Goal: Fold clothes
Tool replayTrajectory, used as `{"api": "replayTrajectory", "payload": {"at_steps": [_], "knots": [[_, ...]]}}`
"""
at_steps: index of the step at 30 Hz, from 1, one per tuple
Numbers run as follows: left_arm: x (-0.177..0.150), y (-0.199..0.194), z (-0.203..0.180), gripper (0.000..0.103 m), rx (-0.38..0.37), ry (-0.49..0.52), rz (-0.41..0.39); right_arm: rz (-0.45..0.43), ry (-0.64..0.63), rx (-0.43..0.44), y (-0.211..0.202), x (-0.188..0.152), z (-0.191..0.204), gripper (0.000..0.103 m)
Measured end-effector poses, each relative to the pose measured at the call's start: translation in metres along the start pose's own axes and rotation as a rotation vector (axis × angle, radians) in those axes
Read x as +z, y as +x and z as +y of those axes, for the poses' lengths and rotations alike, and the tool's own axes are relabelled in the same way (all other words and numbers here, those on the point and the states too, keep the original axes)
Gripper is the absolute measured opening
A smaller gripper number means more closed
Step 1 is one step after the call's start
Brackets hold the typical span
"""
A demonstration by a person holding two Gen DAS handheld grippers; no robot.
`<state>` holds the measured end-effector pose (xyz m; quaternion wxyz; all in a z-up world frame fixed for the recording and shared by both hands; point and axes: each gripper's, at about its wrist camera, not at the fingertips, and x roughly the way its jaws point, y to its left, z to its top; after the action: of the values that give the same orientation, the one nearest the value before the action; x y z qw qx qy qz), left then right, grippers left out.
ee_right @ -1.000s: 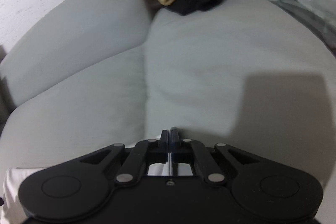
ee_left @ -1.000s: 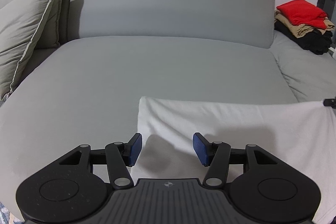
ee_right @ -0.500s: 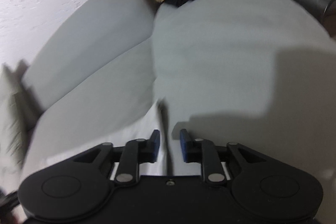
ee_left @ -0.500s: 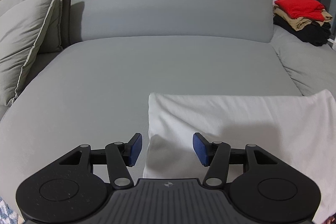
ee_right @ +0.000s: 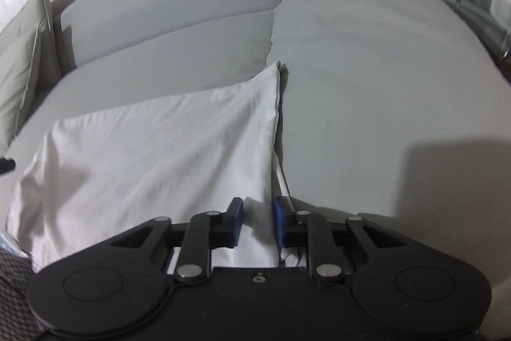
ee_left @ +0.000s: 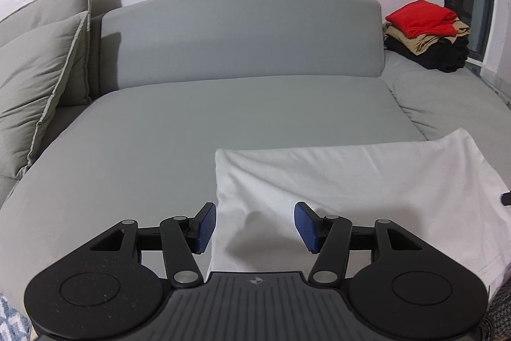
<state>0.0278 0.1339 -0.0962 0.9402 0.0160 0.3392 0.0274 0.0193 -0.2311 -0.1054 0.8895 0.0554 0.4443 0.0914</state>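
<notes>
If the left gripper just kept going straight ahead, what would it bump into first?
Most likely the white garment: the open left gripper points over its near left corner. If it passed above the cloth, the next thing would be the grey sofa backrest. Its height over the cloth is hard to judge.

A white cotton garment (ee_left: 367,181), folded into a flat rectangle with soft creases, lies spread just beyond and beneath both pairs of jaws.

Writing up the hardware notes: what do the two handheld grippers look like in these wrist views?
Both match: the left gripper and right gripper are matte black, with two round housings, silver pivot pins on angled linkage arms, and blue fingertip pads. The left's ribbed grey centre plate carries a small cross mark. No cables or sleeves show.
</notes>
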Motion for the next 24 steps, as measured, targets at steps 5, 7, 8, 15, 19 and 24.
{"api": "replayTrajectory", "payload": {"at_steps": [5, 7, 8, 15, 19, 24], "knots": [[-0.007, 0.002, 0.005, 0.054, 0.063, 0.014, 0.030, -0.034, -0.020, -0.120, -0.006, -0.005, 0.002, 0.004], [-0.008, 0.004, 0.007, 0.054, 0.092, 0.009, 0.045, -0.036, -0.004, -0.158, -0.010, -0.007, -0.001, 0.003], [-0.008, 0.004, 0.008, 0.054, 0.099, 0.005, 0.048, -0.036, 0.005, -0.163, -0.011, -0.007, -0.001, 0.003], [-0.010, -0.007, -0.003, 0.046, 0.033, -0.048, -0.015, -0.254, 0.061, 0.028, -0.038, 0.000, 0.003, 0.035], [-0.010, 0.008, -0.055, 0.033, 0.035, 0.171, -0.016, -0.208, -0.049, 0.178, -0.005, 0.010, 0.044, 0.018], [-0.022, -0.001, -0.031, 0.066, 0.126, 0.093, 0.022, -0.152, -0.122, 0.075, 0.013, 0.009, 0.059, 0.020]]}}
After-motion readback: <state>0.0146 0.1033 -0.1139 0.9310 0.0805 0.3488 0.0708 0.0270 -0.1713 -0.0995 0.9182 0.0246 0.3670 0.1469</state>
